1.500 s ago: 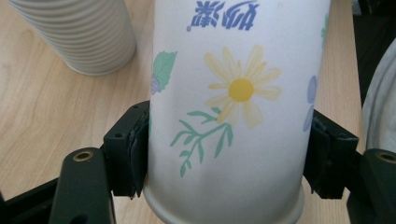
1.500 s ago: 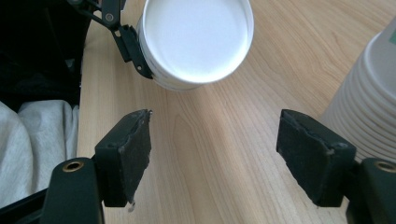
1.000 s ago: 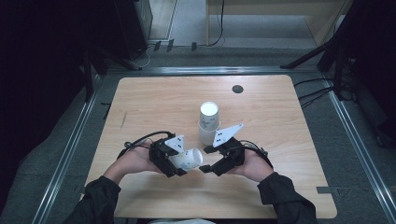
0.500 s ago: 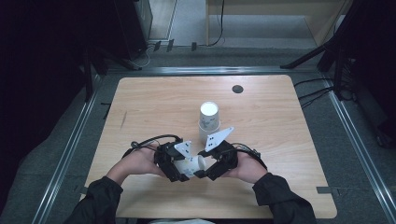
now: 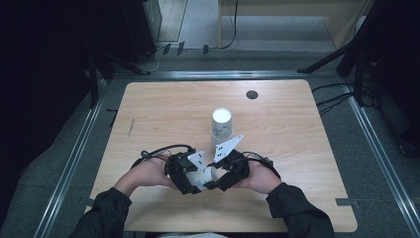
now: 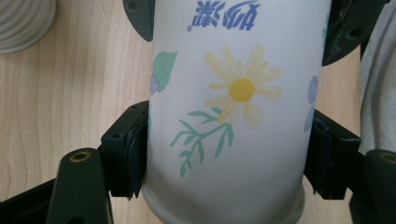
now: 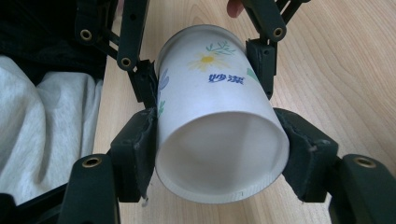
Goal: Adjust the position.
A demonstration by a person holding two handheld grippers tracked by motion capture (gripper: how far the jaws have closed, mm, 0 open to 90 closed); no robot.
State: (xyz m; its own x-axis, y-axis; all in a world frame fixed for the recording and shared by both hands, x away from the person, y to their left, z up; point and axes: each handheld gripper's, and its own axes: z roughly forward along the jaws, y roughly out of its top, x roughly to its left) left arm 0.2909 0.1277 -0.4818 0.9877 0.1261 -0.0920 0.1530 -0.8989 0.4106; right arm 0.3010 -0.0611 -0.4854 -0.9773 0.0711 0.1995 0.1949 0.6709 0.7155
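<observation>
Low in the middle of the high view, near the front edge of the tabletop [image 5: 148, 114], the left hand-held gripper [image 5: 192, 184] pinches a flowered paper cup [image 5: 204, 176] lying on its side, pads pressed on its walls. In the left gripper view the cup [image 6: 229, 107] sits tight between the jaws. Just right of it, the right hand-held gripper [image 5: 212, 184] has just been closing and now clamps the same cup [image 7: 219, 135] near its open rim. Above them, mid-frame, stands a cup stack [image 5: 222, 129].

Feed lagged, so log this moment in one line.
left hand-held gripper: shut on cup | right hand-held gripper: jaws just closed on cup | stack: upright beyond
</observation>
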